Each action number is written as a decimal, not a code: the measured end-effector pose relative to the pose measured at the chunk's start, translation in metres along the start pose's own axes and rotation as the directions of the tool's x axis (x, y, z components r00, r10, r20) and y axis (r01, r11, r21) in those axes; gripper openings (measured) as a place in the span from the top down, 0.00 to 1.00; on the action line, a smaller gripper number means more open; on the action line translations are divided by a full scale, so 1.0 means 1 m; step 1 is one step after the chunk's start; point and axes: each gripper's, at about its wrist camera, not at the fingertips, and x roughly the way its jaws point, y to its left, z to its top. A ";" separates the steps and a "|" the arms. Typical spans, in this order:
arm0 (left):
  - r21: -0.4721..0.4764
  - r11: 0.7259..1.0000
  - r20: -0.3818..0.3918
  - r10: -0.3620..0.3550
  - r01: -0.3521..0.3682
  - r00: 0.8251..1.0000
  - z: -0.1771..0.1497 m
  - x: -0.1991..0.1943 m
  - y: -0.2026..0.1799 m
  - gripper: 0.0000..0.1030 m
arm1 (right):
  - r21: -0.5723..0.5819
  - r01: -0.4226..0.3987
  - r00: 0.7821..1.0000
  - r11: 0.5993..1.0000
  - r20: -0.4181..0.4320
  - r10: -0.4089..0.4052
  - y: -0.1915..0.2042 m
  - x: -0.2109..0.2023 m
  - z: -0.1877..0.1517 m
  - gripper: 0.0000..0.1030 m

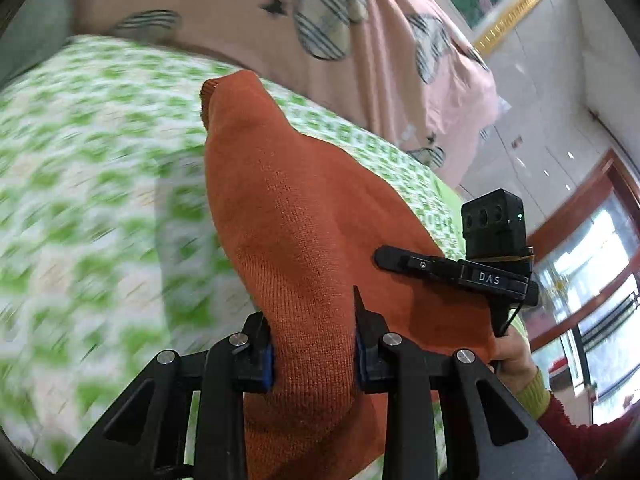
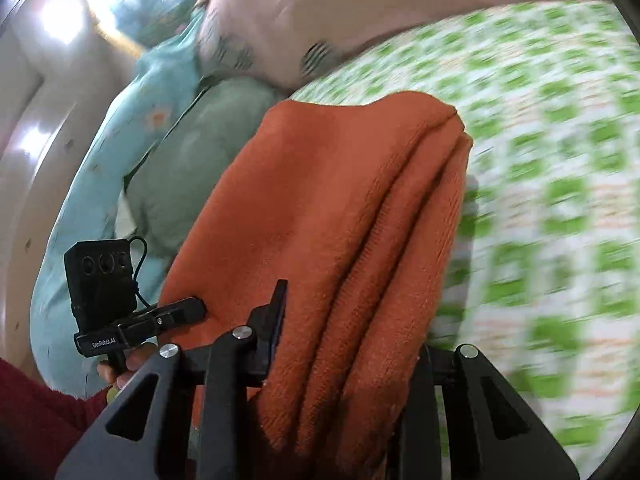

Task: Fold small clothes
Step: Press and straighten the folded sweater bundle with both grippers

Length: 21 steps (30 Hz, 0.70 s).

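An orange knit garment hangs lifted above the green-and-white checked bed sheet. My left gripper is shut on a bunched fold of it, cloth filling the gap between the jaws. My right gripper is shut on another thick folded part of the same garment. The right gripper also shows in the left wrist view, at the garment's right edge. The left gripper shows in the right wrist view, at the garment's left edge. The garment hides the right finger in the right wrist view.
A pink quilt with striped patches lies bunched at the back of the bed. Teal and light-blue floral bedding is piled at the bed's side. A window with a wooden frame stands to the right.
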 end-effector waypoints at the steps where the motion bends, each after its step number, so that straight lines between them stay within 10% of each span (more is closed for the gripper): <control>1: -0.013 1.000 0.005 0.022 -0.022 1.000 -0.008 -0.014 0.007 0.72 | -0.004 -0.012 1.000 1.000 -0.024 0.012 0.004 0.013 -0.006 0.70; 8: -0.166 0.983 -0.081 0.068 -0.081 0.994 -0.072 -0.041 0.084 0.66 | 0.026 0.035 0.997 0.999 -0.074 -0.033 0.008 0.048 -0.032 0.60; 21: -0.222 0.974 -0.212 -0.086 0.038 0.973 -0.022 -0.019 0.117 0.53 | 0.072 0.115 0.993 0.991 -0.031 -0.113 0.005 0.015 -0.041 0.42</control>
